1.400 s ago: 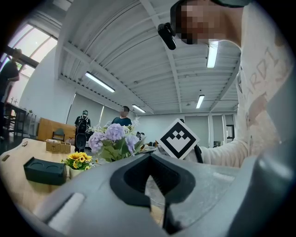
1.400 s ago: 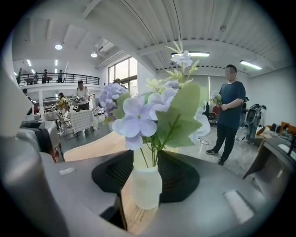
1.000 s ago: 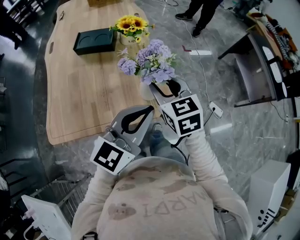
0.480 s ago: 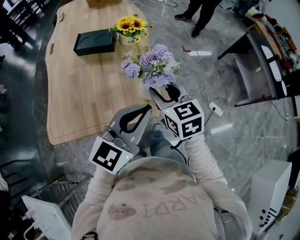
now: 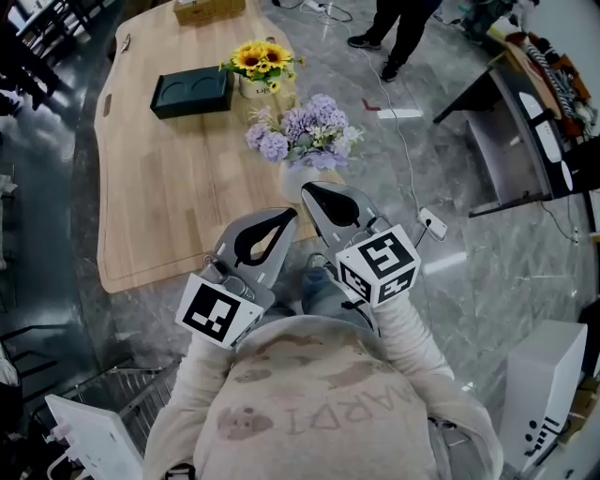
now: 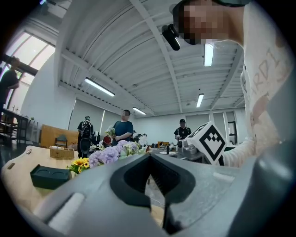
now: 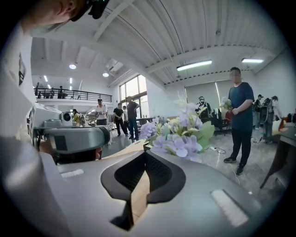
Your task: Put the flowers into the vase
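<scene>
- Inside the white vase (image 5: 298, 178) — purple flowers (image 5: 305, 131), blooms bunched above its rim; vase stands on wooden table (image 5: 159, 187).
- Just short of the vase, on wearer's side: right gripper (image 5: 307, 190), jaws pressed together w/ nothing betw. them. Tips sit close to the vase; can't tell if touching.
- Left of that, also on wearer's side of the vase: left gripper (image 5: 289, 214), jaws together as well, empty.
- Beyond the vase: sunflowers (image 5: 255, 58) in a small pot, w/ dark green tray (image 5: 191, 91) to their left.
- Far past the vase, on the floor — standing person's legs (image 5: 398, 28).
- Right gripper view: purple flowers just beyond the closed tips.
</scene>
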